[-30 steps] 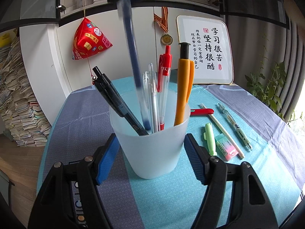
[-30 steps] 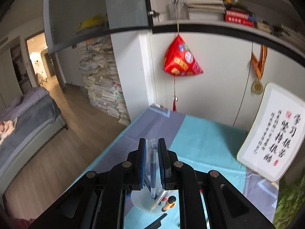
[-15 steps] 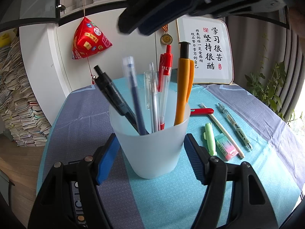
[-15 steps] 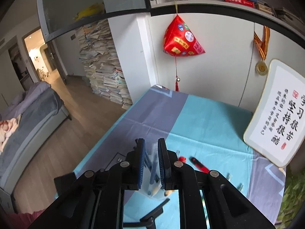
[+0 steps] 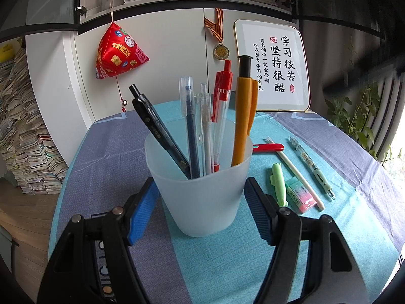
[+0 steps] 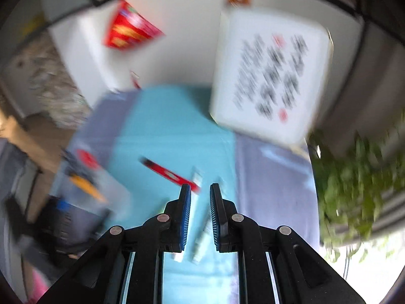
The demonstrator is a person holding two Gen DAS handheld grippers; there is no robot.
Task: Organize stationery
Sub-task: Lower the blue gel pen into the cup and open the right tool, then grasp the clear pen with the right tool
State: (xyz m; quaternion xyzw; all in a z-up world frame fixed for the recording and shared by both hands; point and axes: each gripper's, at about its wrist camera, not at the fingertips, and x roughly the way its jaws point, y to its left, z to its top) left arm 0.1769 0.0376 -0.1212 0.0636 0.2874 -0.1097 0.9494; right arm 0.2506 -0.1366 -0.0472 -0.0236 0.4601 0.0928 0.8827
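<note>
My left gripper (image 5: pixel 200 185) is shut on a frosted plastic cup (image 5: pixel 202 202) standing on the tablecloth, one blue pad on each side. Upright in the cup are a black pen (image 5: pixel 152 121), a capped blue pen (image 5: pixel 189 126), a clear pen, a red pen (image 5: pixel 221 96) and an orange pen (image 5: pixel 243 116). To its right lie a red pen (image 5: pixel 268 147), a white pencil (image 5: pixel 296 174), a clear green pen (image 5: pixel 311 167), a green highlighter (image 5: pixel 278 182) and an eraser (image 5: pixel 301 195). My right gripper (image 6: pixel 200 190) hovers over these, blurred, its jaws a narrow gap apart and empty. The red pen (image 6: pixel 169 173) lies just left of its tips.
A framed calligraphy board (image 5: pixel 273 65) leans on the cabinet at the back. A leafy plant (image 5: pixel 354 116) stands off the table's right edge. A red hanging ornament (image 5: pixel 119 50) and tall paper stacks (image 5: pixel 22 139) are on the left, beyond the table's edge.
The right gripper let the blue pen go into the cup, then swung right and down to above the loose items. The left gripper and cup stayed still.
</note>
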